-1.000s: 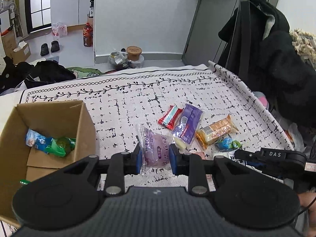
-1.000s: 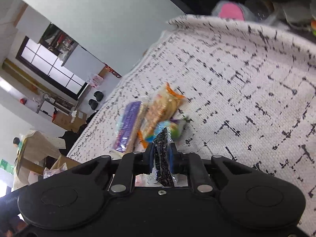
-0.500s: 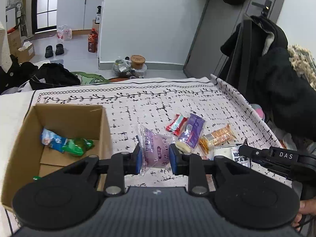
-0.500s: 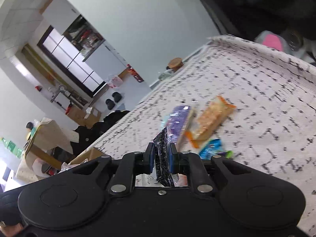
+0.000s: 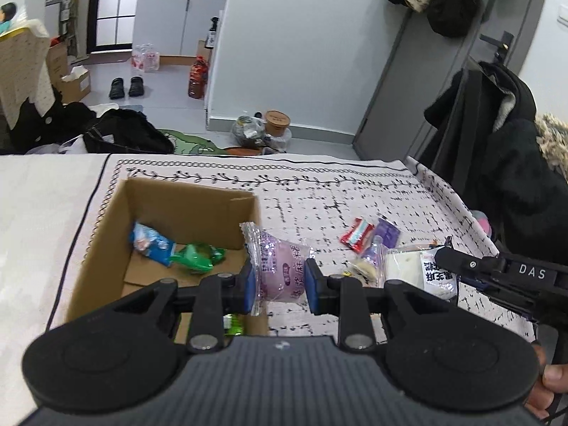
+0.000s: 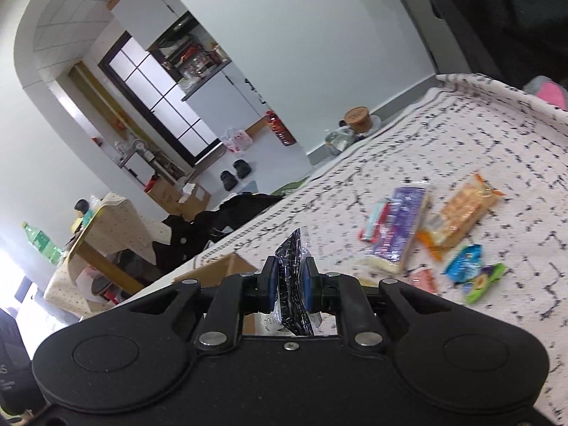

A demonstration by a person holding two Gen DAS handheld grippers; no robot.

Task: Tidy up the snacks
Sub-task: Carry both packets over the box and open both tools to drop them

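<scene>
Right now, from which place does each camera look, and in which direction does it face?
Left wrist view: sits on the left tongs, looks down over the cardboard box and tablecloth; shows its own fingers shut on a purple packet, the right tongs and a hand.
Right wrist view: sits on the right tongs, tilted, looks across the cloth toward the kitchen; shows its fingers shut on a black packet.
Both share the red packet and the shoes.

The surface point(image 5: 319, 191), under a black-patterned white cloth, carries a cardboard box point(image 5: 106, 234) at 9 o'clock and loose snack packets point(image 5: 358, 236) at 3 o'clock.
</scene>
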